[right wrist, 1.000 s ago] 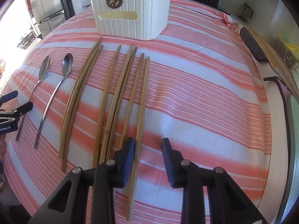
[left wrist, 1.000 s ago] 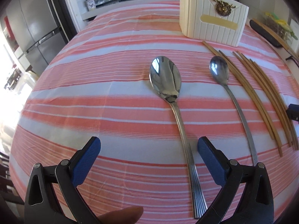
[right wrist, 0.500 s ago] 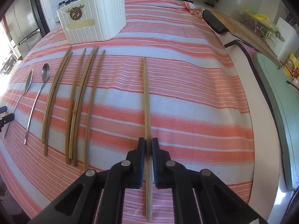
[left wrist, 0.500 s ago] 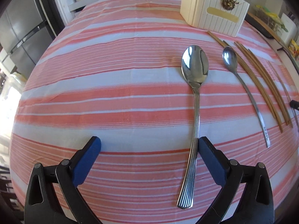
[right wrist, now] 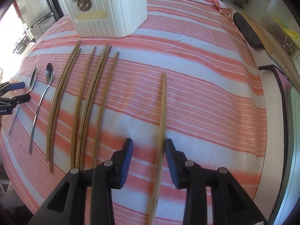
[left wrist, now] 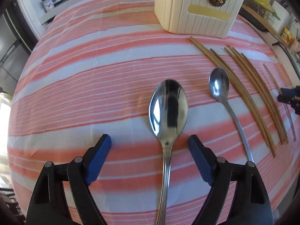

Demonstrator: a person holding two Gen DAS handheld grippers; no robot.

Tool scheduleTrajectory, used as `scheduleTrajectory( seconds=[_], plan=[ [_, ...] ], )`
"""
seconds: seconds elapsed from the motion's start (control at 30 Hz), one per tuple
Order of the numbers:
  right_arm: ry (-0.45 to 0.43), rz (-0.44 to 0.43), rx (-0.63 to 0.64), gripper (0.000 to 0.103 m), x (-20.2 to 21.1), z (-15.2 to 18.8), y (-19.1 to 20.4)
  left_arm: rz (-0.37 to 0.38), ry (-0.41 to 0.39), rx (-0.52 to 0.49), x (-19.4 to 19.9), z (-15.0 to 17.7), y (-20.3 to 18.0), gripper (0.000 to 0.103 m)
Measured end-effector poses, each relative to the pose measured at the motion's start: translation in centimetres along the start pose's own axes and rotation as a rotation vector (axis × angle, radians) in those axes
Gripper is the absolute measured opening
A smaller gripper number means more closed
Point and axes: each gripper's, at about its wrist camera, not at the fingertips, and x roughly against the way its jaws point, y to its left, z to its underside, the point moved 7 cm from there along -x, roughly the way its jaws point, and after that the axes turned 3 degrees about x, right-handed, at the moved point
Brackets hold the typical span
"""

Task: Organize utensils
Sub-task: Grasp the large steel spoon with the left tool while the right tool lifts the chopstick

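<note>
Little of the sorting looks finished: every utensil in view lies on the striped desk [right wrist: 206, 60], and nothing can be seen inside the white holder [right wrist: 112, 9] at 11 o'clock. The right tool [right wrist: 149, 150] gapes around a lone chopstick [right wrist: 162, 112] without pinching it. The left tool [left wrist: 150, 144] stands wide apart astride the large spoon [left wrist: 168, 108]. The small spoon [left wrist: 221, 90] sits at 2 o'clock, with the chopstick bundle [right wrist: 88, 97] beyond. Nothing blocks the path to the holder.
</note>
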Motion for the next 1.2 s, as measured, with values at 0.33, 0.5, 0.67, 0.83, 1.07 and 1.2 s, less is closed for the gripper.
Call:
scheduleTrajectory(
  seconds=[0.33,0.5,0.67,0.83,1.07,1.2],
  plan=[
    [-0.114,-0.023,-0.121,0.007,-0.9,-5.9,-1.3,0.025,-0.062,0.037,0.5,-2.9,-0.4,0.041],
    [-0.303,-0.092,-0.163,0.007,6.3,-5.4,-0.9,0.081,-0.199,0.075,6.4,-2.6,1.2,0.041],
    [-0.445,-0.12,-0.141,0.007,13.7,-3.7,0.5,0.128,-0.315,0.073,11.8,-1.8,1.3,0.041],
    [-0.507,-0.099,-0.127,0.007,17.1,-3.5,0.8,0.162,-0.372,0.057,14.6,-2.5,1.3,0.041],
    [-0.666,-0.046,-0.134,0.007,22.1,-9.3,0.2,0.267,-0.489,0.093,21.3,-9.0,1.3,0.041],
    [-0.795,-0.023,-0.116,0.007,25.5,-15.5,0.6,0.265,-0.608,0.106,24.6,-15.1,0.9,0.041]
  ],
)
